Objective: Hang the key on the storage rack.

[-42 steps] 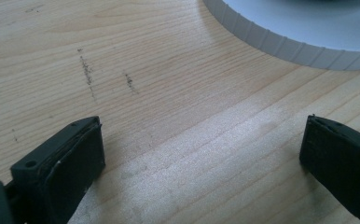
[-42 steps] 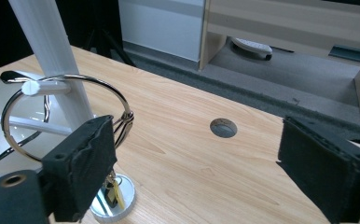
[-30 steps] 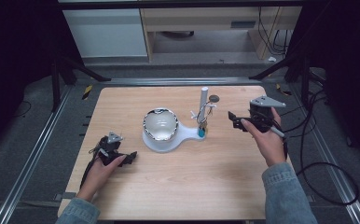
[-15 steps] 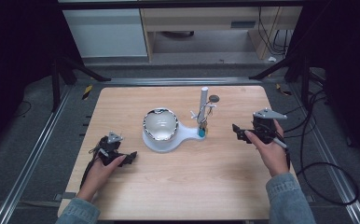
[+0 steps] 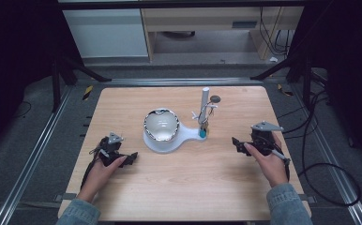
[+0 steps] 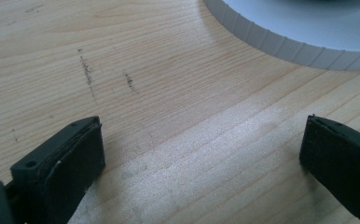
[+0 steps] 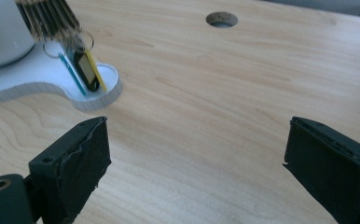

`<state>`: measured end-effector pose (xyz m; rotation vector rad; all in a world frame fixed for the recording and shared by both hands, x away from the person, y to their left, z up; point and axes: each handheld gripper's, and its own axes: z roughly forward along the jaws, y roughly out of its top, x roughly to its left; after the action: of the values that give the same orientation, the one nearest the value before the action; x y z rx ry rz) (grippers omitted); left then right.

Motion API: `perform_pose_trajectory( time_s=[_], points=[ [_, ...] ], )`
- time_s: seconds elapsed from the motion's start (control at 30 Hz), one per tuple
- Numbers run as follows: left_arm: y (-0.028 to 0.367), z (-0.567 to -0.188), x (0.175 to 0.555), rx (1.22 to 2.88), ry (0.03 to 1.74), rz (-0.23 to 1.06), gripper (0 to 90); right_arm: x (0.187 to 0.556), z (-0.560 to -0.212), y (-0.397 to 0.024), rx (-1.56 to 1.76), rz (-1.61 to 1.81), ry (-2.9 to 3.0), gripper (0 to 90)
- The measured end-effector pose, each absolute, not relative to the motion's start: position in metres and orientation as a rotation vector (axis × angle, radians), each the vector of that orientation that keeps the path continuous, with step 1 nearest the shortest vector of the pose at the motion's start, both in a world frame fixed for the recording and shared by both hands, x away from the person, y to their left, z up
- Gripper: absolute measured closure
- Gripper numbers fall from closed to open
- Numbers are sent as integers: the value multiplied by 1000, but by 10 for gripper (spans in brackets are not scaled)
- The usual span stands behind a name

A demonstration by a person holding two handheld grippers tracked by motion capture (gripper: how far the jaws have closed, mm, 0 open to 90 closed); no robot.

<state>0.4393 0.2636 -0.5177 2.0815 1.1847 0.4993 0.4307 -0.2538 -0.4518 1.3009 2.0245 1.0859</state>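
Both tongs rest open on the worktop (image 5: 123, 101), flanking the stand

Lower left, left tongs (image 5: 133, 157) gape empty; at centre the white stand (image 5: 181, 137) holds a bowl (image 5: 161, 124) and keys (image 5: 203, 123) on its post; right tongs (image 5: 236, 143), also gaping, seemingly parked clear of it

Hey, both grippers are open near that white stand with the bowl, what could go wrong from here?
1. The keys dangle loosely from the stand's post; a reach by the right hand-held gripper might set them swinging or tip the post.
2. The left hand-held gripper rests close to the white base; sliding forward could shove it, and the bowl with it, across the table.
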Motion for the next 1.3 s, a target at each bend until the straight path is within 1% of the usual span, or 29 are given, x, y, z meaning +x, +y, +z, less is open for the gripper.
perform_pose_trajectory(
  time_s=[0.3, 0.77, 1.3],
  points=[
    [264, -518, 439, 2081, 1185, 500, 0, 424, -477, -251, 1336, 1030, 2101, 69],
    [264, -518, 439, 2081, 1185, 500, 0, 436, -501, -276, 1475, 903, 2048, 79],
    [264, -518, 439, 2081, 1185, 500, 0, 439, -506, -271, 1473, 844, 2024, 43]
  ],
)
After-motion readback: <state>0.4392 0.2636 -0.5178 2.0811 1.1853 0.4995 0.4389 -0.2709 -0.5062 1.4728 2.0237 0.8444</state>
